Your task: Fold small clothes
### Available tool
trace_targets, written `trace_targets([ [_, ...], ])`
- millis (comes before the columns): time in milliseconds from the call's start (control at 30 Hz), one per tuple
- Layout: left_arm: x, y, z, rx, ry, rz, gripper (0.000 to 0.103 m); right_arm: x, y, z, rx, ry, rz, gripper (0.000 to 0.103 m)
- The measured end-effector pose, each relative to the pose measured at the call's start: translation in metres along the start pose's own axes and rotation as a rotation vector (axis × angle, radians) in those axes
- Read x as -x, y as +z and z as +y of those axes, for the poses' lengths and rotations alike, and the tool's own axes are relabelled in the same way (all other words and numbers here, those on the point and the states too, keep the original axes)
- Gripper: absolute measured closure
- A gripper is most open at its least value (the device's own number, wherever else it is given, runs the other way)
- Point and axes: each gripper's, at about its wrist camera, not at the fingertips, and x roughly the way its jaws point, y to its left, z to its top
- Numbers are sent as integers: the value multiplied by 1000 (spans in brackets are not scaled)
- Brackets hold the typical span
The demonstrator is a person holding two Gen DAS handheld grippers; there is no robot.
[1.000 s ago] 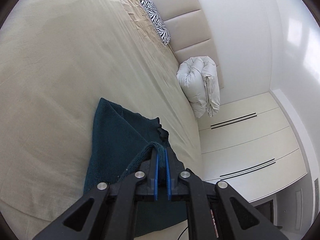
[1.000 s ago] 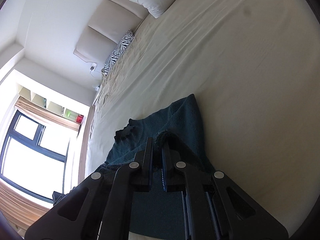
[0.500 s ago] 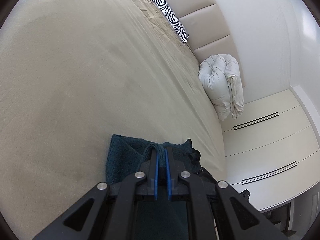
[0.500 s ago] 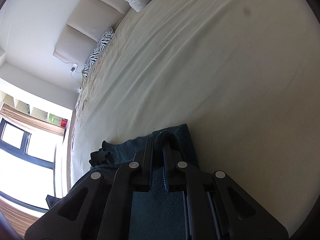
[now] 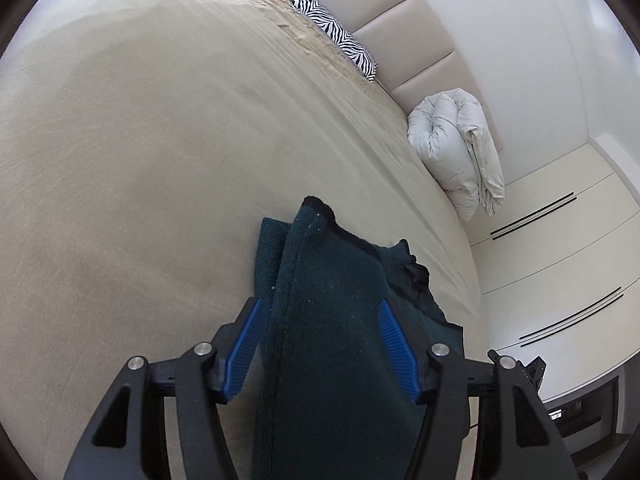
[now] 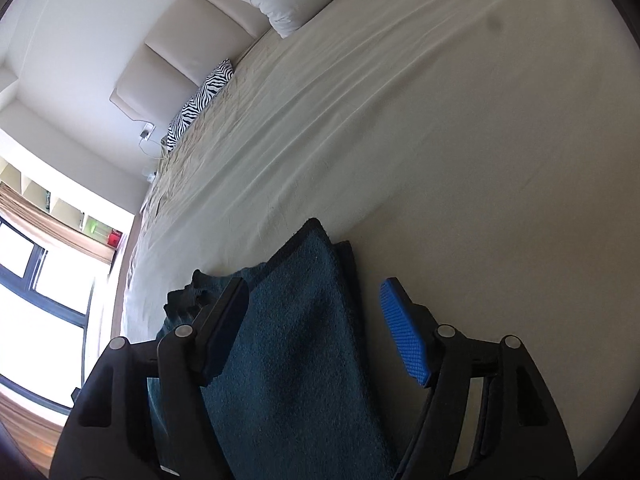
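Observation:
A dark teal fuzzy garment point(image 5: 336, 312) lies folded over on the beige bed sheet point(image 5: 140, 168). A folded layer rests on top of a lower one. My left gripper point(image 5: 320, 308) is open, its blue pads on either side of the folded cloth. The garment also shows in the right wrist view point(image 6: 292, 320). My right gripper point(image 6: 314, 292) is open, straddling the cloth's edge, with one blue fingertip pad point(image 6: 404, 332) over bare sheet. A dark crumpled part point(image 6: 188, 296) of the garment lies to the left.
A zebra-print pillow point(image 5: 340, 46) and a rolled white duvet point(image 5: 456, 152) lie at the padded headboard point(image 5: 400, 32). White wardrobe doors point(image 5: 560, 264) stand past the bed's edge. A window point(image 6: 36, 304) is at the left in the right wrist view.
Both grippers were shut on the garment's edge and carried it over. Now both are open and the cloth lies folded on the bed.

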Motion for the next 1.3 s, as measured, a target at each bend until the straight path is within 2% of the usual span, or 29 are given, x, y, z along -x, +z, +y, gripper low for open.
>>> trace_targets([
  [67, 8, -14, -1, -15, 16, -5, 37, 8, -17, 3, 65, -21, 20, 37],
  [233, 13, -45, -7, -102, 54, 33, 37, 14, -65, 6, 214, -121, 70, 54],
  [300, 13, -55, -10, -122, 64, 45, 38, 15, -81, 3, 234, -131, 88, 62],
  [467, 17, -72, -15, -149, 87, 38, 46, 27, -102, -14, 232, -131, 96, 65],
  [500, 18, -74, -15, -152, 95, 29, 48, 34, -108, -17, 234, -130, 94, 69],
  [567, 22, -78, -15, -160, 114, 15, 56, 38, -112, -18, 242, -133, 91, 69],
  [633, 26, -81, -16, -171, 131, 0, 59, 42, -114, -15, 265, -137, 80, 73],
  [900, 38, -95, -26, -250, 184, -43, 60, 53, -118, -10, 293, -145, 65, 74],
  [967, 36, -97, -28, -266, 194, -43, 72, 53, -119, -9, 300, -152, 63, 76],
  [1000, 36, -98, -26, -265, 199, -43, 86, 52, -119, -9, 306, -161, 67, 82],
  [1033, 36, -99, -25, -263, 205, -47, 92, 51, -118, -9, 311, -175, 65, 85],
  [1100, 38, -100, -22, -258, 198, -50, 93, 53, -117, -11, 303, -174, 61, 91],
  [1300, 50, -106, -22, -273, 198, -78, 95, 59, -116, -11, 302, -188, 30, 97],
])
